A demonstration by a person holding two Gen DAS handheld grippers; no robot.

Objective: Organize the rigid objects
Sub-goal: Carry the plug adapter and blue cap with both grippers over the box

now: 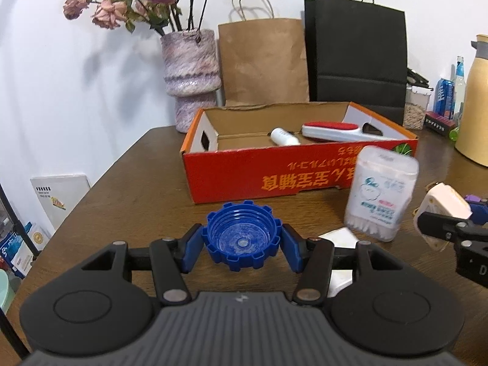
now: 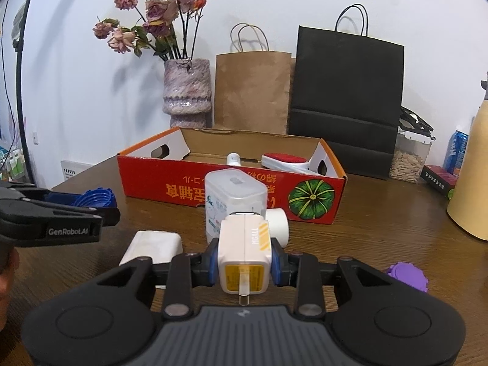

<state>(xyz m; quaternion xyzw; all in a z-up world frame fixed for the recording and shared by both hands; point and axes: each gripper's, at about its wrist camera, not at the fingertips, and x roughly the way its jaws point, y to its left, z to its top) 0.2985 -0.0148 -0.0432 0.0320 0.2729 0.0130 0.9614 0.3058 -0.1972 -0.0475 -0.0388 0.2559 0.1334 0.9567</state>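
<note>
My left gripper (image 1: 242,245) is shut on a blue toothed bottle cap (image 1: 242,238), hollow side toward the camera, held above the brown table (image 1: 128,189). My right gripper (image 2: 244,263) is shut on a cream plug adapter (image 2: 244,256) with a yellow label. That adapter (image 1: 443,210) shows at the right edge of the left wrist view. Behind both stands an open red cardboard box (image 1: 268,174) holding a white tube (image 1: 285,136) and a red-and-white brush (image 1: 338,129). A clear cotton-swab box (image 1: 379,193) stands upright in front of the red box.
A white block (image 2: 152,245) and a white roll (image 2: 279,224) lie near the swab box (image 2: 233,201). A purple cap (image 2: 408,274) sits at right. At the back are a vase of dried roses (image 1: 190,76), a brown bag (image 1: 263,61), a black bag (image 1: 358,52), a cream jug (image 1: 475,100).
</note>
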